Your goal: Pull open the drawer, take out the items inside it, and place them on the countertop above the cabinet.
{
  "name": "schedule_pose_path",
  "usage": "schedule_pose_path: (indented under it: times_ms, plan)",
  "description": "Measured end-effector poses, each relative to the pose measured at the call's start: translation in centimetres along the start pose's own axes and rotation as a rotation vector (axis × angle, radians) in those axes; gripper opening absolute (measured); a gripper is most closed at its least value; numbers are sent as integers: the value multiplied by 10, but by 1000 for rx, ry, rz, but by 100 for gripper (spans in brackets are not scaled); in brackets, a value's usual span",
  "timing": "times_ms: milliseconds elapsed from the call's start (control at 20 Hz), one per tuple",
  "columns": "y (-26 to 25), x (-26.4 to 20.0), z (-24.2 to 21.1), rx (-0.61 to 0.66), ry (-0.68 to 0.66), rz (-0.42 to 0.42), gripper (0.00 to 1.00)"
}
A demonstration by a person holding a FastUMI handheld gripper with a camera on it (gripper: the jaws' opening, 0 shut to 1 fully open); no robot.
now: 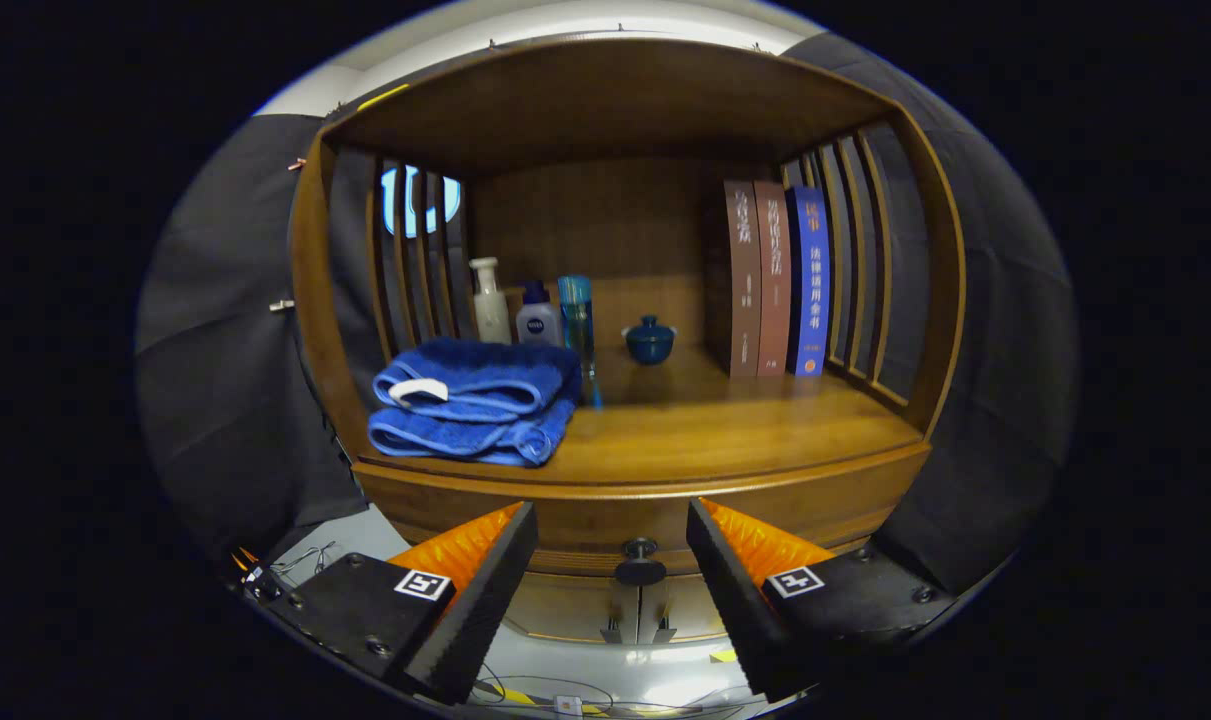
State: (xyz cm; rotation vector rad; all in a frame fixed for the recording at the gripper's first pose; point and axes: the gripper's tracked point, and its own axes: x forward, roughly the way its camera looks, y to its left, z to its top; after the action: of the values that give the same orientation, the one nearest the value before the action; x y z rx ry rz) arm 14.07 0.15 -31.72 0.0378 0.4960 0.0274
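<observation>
Gripper point(613, 520) is held wide open, nothing gripped; its two fingers are spread to either side of the drawer knob point(640, 570), which sits in the gap between them, untouched. The drawer point(615, 600) is seen shut, its front flush under the countertop point(725, 425) edge; contents are hidden, so what is inside cannot be told.

Open room: the middle and right front of the countertop is bare wood, right up to the front lip. The nook is closed in by slatted side walls point(855, 270), a solid back panel and a wooden top overhead.

On the countertop, left front: a folded blue towel stack point(475, 400), close to the front edge. Just behind it a white pump bottle point(489, 300), a small dark-capped bottle point(538, 315) and a tall blue bottle point(577, 335) are lined up, near one another. A small lidded blue cup point(650, 340) stands apart at centre back. Three upright books point(770, 280) are set against the right slats, touching each other.

Below the drawer front, a pale floor with loose wires point(535, 690) is seen between the fingers.
</observation>
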Motion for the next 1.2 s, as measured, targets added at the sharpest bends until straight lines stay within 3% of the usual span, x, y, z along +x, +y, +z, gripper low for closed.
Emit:
schedule_pose_path:
  times_ms: [200,350,700,800,950,1050,1200]
  plan:
    - [-13,28,-37,-5,69,-33,99]
    - [-20,45,-54,-4,95,-46,87]
    - [-19,64,-79,-18,161,-38,79]
    - [-20,62,-80,-31,171,-43,53]
    - [-20,63,-81,-29,166,-39,45]
    - [-20,64,-82,-33,170,-43,34]
    - [-19,63,-80,-37,179,-45,34]
